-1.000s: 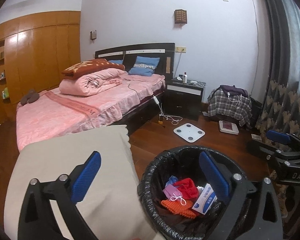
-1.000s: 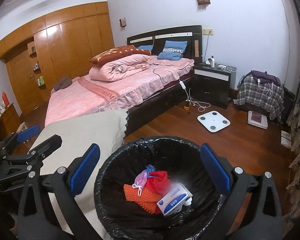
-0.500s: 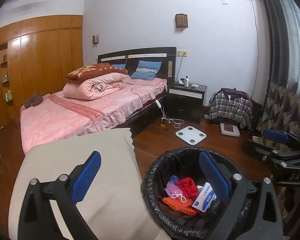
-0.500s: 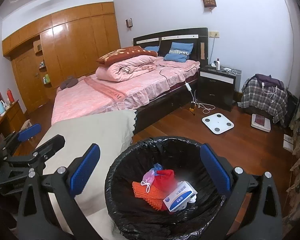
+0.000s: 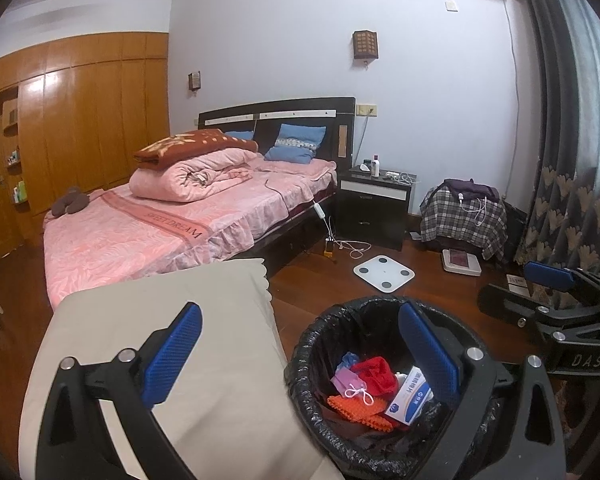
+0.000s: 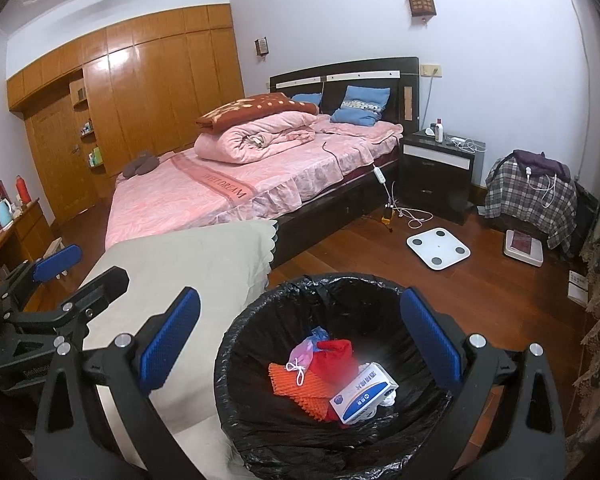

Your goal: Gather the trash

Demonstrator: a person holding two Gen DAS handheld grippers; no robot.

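A black-lined trash bin (image 6: 284, 300) stands on the wooden floor, also low right in the left wrist view as the bin (image 5: 340, 312). Inside lie a white and blue box (image 6: 363, 394), an orange mesh piece (image 6: 290, 384), a red item (image 6: 334, 360) and a pink mask (image 6: 300, 354). My right gripper (image 6: 300, 344) hangs open above the bin, holding nothing. My left gripper (image 5: 300, 356) is open over the edge between the bin and a beige cloth-covered table (image 5: 204, 320), also holding nothing.
A pink bed (image 5: 180, 220) fills the middle, with a dark nightstand (image 5: 374, 204) beside it. A white scale (image 5: 383, 273) and cables (image 5: 348, 246) lie on the floor. A plaid-covered stool (image 5: 464, 216) and curtain (image 5: 572, 200) stand right. Wooden wardrobes (image 6: 140, 112) line the left wall.
Both grippers have risen and tilted upward a little, so the bin sits lower in each view. Both stay open and the trash in the bin has not moved.
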